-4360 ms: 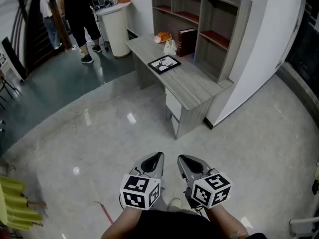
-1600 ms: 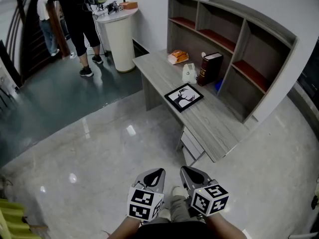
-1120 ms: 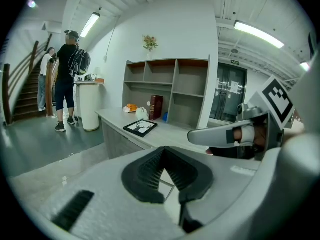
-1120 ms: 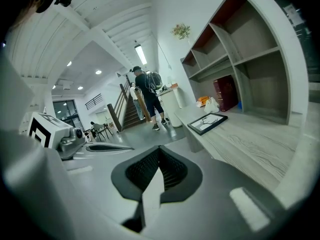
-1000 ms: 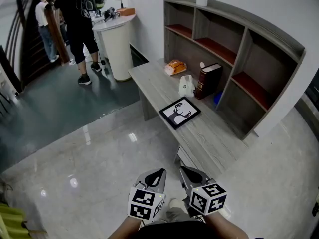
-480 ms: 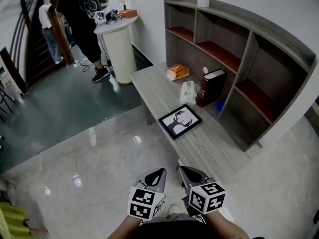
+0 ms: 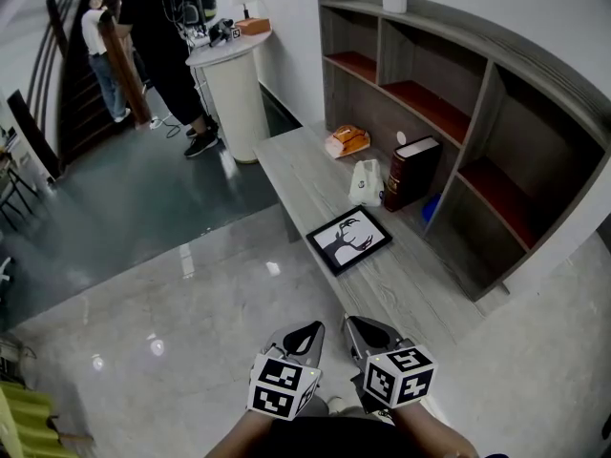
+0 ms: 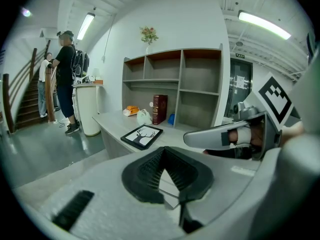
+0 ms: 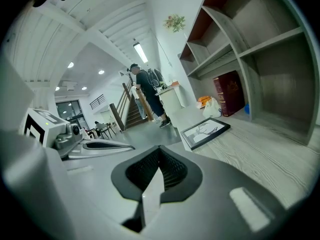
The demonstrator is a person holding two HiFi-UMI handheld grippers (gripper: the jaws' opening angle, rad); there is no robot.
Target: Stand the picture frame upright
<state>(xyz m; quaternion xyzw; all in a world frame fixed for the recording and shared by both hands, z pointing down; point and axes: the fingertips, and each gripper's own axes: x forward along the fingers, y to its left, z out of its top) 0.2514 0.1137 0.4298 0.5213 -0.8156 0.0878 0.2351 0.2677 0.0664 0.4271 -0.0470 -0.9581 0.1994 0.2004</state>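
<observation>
Holds left gripper [image 7: 307, 332] and right gripper [image 7: 355, 326] side by side above the floor, both fully closed with nothing in them. Finds frame [image 7: 349, 240] lying flat on desk [image 7: 297, 165], near its left edge, well apart from both grippers. Farther along, white bag [image 7: 366, 181] beside upright book [image 7: 410, 172].

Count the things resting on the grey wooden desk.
5: flat black picture frame near the front edge; white bag and upright dark red book behind it; orange packet farther back; blue object half hidden by the book.
</observation>
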